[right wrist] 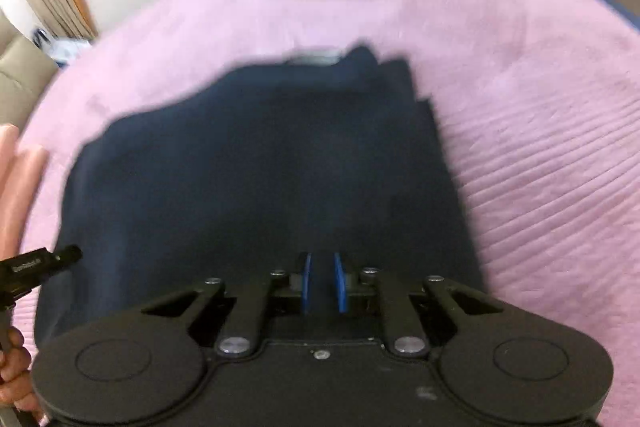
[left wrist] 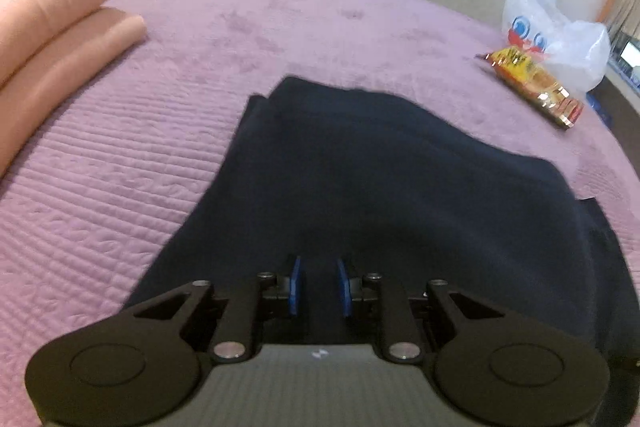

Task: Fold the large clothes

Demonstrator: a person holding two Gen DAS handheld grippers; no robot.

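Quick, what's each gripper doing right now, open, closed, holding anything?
Left gripper: jaws slightly open, holding nothing, above the dark garment.
Right gripper: jaws slightly open, holding nothing.

both wrist cams angled down, sharing garment

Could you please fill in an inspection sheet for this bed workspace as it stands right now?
Surface: purple quilted bedspread, bare around the garment.
Job's things: dark navy garment lying folded and flat.
Clutter: snack packet beside a white plastic bag; folded pink blanket at the edge.
Grippers: left gripper and right gripper above the garment, jaws slightly apart, nothing between the pads.
Cables: nothing seen.
Surroundings: beige upholstery, curtains, a window.
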